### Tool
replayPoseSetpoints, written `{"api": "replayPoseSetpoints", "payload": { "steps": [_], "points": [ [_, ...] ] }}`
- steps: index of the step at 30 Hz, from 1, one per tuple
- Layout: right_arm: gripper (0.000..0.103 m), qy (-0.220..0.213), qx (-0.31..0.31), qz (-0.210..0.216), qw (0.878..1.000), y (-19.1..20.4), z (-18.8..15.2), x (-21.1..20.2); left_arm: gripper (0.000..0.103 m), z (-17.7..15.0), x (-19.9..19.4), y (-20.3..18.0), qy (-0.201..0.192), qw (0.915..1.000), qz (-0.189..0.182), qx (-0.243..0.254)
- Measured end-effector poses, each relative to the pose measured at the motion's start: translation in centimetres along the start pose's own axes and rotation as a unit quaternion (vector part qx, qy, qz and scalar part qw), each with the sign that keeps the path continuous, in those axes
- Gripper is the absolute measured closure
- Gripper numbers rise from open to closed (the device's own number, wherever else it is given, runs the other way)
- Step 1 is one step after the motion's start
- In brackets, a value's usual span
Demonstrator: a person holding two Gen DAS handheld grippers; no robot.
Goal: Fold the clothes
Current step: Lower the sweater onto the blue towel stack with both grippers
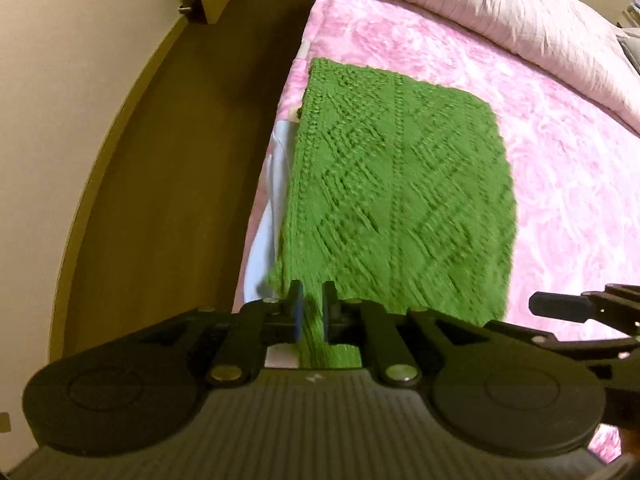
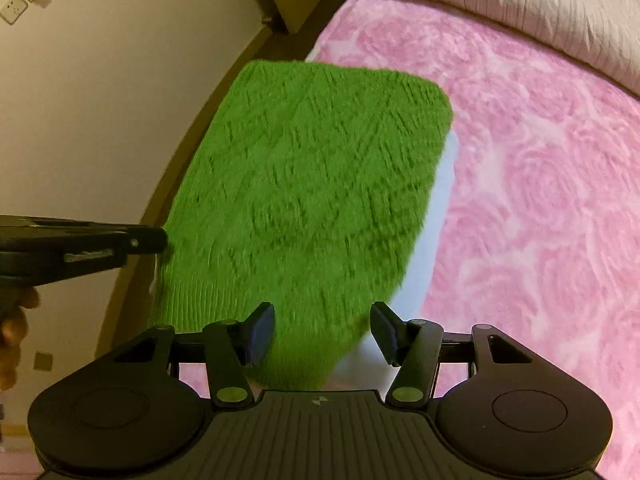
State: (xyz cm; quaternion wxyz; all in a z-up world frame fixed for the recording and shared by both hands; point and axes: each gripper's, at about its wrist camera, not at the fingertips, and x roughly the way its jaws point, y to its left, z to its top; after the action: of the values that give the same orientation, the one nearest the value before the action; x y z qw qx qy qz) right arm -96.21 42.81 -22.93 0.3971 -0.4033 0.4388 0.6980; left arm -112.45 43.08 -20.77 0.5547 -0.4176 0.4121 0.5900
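Nearest the left camera, the left gripper [image 1: 311,306] is clenched on the near edge of the green knit [image 1: 400,184], a pinch of yarn bunched between its blue pads [image 1: 297,304]. That grip looks meant to carry or drag the near end, so the piece can be doubled over or shifted. Beside it, the right gripper [image 2: 322,334] is released, jaws wide apart with the knit's near end lying between and below them; whether the pads touch the fabric I cannot tell. It seems poised either to take a second hold or to have just let go.

Farther out, the knit is already folded into a long rectangle. Its long axis runs away from both grippers, toward the bed's head, with the far short edge squared off. It lies along the left margin of the bed [image 1: 560,168], close to the drop to the floor [image 1: 168,168], probably because the person stands at that side.

Under it, a pale blue cloth [image 2: 436,208] shows as a strip past its edges, likely another garment. Beyond, a grey-pink quilt [image 1: 500,4] is bunched across the far end.
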Motion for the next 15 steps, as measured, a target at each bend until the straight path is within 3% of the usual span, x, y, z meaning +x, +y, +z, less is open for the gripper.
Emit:
{"api": "replayPoseSetpoints", "payload": {
  "steps": [7,10,15],
  "points": [
    [0.046,-0.008,0.003,-0.018,1.000,0.5,-1.2,-3.5,0.085,-2.0,-4.4,-1.3,-0.006,0.9992,0.027,-0.030],
    [0.046,-0.015,0.001,-0.024,1.000,0.8,-1.7,-5.2,0.075,-2.8,-6.4,-1.8,-0.022,0.9985,0.031,-0.039],
    [0.046,-0.032,0.009,-0.015,0.999,1.2,-2.9,-8.2,0.069,-4.3,-9.4,-2.4,-0.054,0.9963,0.040,-0.054]
  ]
}}
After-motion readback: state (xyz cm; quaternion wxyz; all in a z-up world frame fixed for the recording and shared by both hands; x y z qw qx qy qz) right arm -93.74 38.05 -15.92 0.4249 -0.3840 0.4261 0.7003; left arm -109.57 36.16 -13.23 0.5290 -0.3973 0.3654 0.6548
